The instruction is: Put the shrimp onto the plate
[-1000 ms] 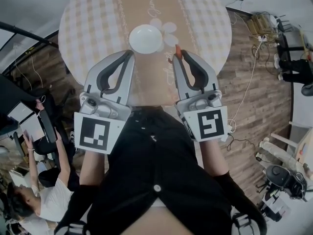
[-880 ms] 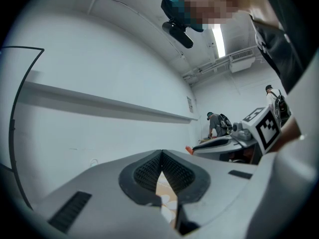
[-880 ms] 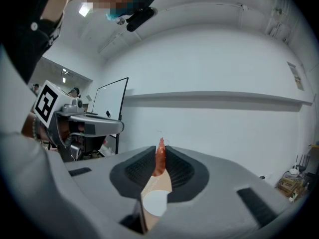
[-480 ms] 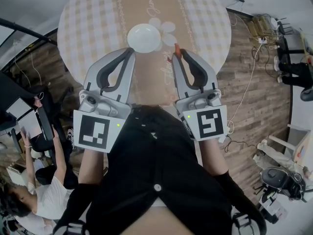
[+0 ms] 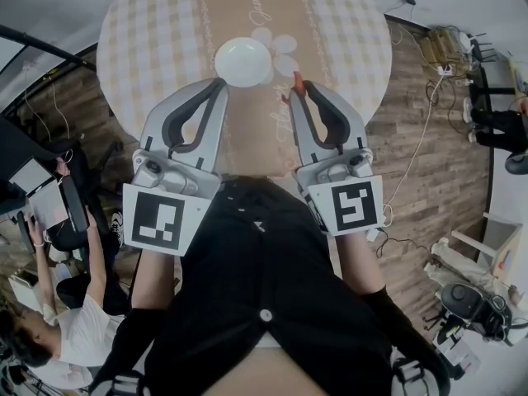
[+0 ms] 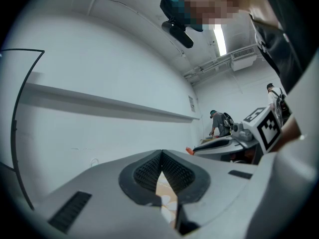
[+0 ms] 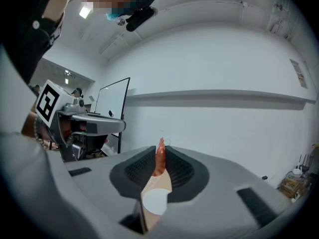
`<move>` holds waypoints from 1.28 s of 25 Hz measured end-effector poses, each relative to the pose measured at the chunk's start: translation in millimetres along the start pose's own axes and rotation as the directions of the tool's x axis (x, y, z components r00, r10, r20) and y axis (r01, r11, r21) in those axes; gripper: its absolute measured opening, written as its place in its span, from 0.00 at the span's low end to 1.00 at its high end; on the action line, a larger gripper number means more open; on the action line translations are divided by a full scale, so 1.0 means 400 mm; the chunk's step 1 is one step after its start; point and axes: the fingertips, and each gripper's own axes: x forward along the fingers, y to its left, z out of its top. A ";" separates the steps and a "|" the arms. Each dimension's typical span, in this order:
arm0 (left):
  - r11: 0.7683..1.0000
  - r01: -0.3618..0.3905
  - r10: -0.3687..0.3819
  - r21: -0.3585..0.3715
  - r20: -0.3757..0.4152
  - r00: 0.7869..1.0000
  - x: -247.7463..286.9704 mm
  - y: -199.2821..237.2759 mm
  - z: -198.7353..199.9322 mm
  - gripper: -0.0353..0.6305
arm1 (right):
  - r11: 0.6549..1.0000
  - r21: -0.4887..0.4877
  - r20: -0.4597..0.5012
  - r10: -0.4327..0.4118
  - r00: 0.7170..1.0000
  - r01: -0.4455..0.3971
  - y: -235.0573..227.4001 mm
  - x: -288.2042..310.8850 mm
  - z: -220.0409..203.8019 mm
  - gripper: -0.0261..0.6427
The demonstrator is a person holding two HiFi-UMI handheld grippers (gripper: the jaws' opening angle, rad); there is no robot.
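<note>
The white plate (image 5: 242, 62) lies on the round checked table (image 5: 148, 31), and it shows as a white disc (image 7: 155, 202) through the right jaws. My right gripper (image 5: 293, 94) is shut on the orange shrimp (image 5: 299, 82), whose tip sticks out past the fingertips; in the right gripper view the shrimp (image 7: 160, 158) stands pinched between the black pads. It hangs to the right of the plate and nearer to me. My left gripper (image 5: 218, 87) is shut and holds nothing, just this side of the plate's near rim; its tips (image 6: 161, 156) meet.
A tan runner with a flower print (image 5: 279, 44) runs down the table's middle. Wood floor (image 5: 421, 139) with cables lies to the right. A seated person (image 5: 58, 337) and a chair are at the lower left. The right gripper (image 6: 234, 143) shows in the left gripper view.
Both grippers have held nearly still over the second; the shrimp stays pinched in the right one. The view has shifted slightly.
</note>
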 end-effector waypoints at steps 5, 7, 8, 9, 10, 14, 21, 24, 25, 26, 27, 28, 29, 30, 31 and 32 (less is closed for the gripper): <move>1.000 -0.013 0.013 -0.004 -0.013 1.000 -0.003 0.005 -0.011 0.06 | 1.000 -0.001 -0.011 0.015 1.000 -0.015 0.000 0.013 -0.018 0.11; 1.000 -0.022 0.022 -0.010 -0.020 1.000 -0.006 0.013 -0.017 0.06 | 1.000 0.003 -0.025 0.019 1.000 -0.019 0.001 0.021 -0.031 0.11; 1.000 -0.028 0.028 -0.013 -0.023 0.999 -0.007 0.017 -0.020 0.06 | 1.000 0.004 -0.034 0.023 0.999 -0.023 0.001 0.025 -0.039 0.11; 0.999 -0.035 0.034 -0.016 -0.027 0.999 -0.009 0.021 -0.023 0.06 | 1.000 0.005 -0.045 0.028 0.999 -0.027 0.002 0.028 -0.049 0.11; 0.999 -0.040 0.040 -0.018 -0.031 0.999 -0.010 0.024 -0.026 0.06 | 0.999 0.006 -0.054 0.032 0.998 -0.032 0.003 0.032 -0.058 0.11; 0.998 -0.061 0.060 -0.019 -0.046 0.997 -0.014 0.034 -0.040 0.06 | 0.999 0.014 -0.086 0.049 0.995 -0.048 0.006 0.047 -0.098 0.11; 0.995 -0.094 0.092 -0.024 -0.064 0.994 -0.027 0.059 -0.060 0.06 | 0.995 0.026 -0.182 0.098 0.978 -0.094 0.031 0.085 -0.189 0.11; 0.994 -0.110 0.107 -0.027 -0.080 0.991 -0.034 0.069 -0.069 0.06 | 0.993 0.017 -0.197 0.116 0.974 -0.115 0.037 0.111 -0.227 0.11; 0.993 -0.112 0.110 -0.027 -0.084 0.990 -0.036 0.073 -0.071 0.06 | 0.993 0.015 -0.202 0.119 0.972 -0.119 0.039 0.120 -0.241 0.11; 0.993 -0.116 0.113 -0.027 -0.085 0.990 -0.037 0.078 -0.073 0.06 | 0.992 0.013 -0.213 0.123 0.969 -0.123 0.041 0.128 -0.256 0.11; 0.992 -0.121 0.118 -0.029 -0.085 0.989 -0.039 0.083 -0.074 0.06 | 0.992 0.012 -0.226 0.128 0.966 -0.129 0.044 0.136 -0.273 0.11; 0.991 -0.127 0.124 -0.031 -0.086 0.989 -0.041 0.088 -0.076 0.06 | 0.991 0.012 -0.241 0.134 0.961 -0.135 0.048 0.143 -0.291 0.11; 0.991 -0.132 0.129 -0.032 -0.088 0.988 -0.044 0.092 -0.078 0.06 | 0.990 0.012 -0.256 0.141 0.956 -0.142 0.051 0.151 -0.309 0.11; 0.990 -0.138 0.134 -0.032 -0.090 0.987 -0.046 0.096 -0.080 0.06 | 0.989 0.013 -0.272 0.147 0.951 -0.149 0.053 0.158 -0.328 0.11; 0.989 -0.142 0.139 -0.032 -0.091 0.986 -0.048 0.100 -0.081 0.06 | 0.988 0.014 -0.286 0.152 0.946 -0.154 0.054 0.166 -0.346 0.11; 0.989 -0.146 0.143 -0.032 -0.091 0.985 -0.049 0.102 -0.082 0.06 | 0.987 0.016 -0.300 0.155 0.941 -0.158 0.054 0.173 -0.363 0.11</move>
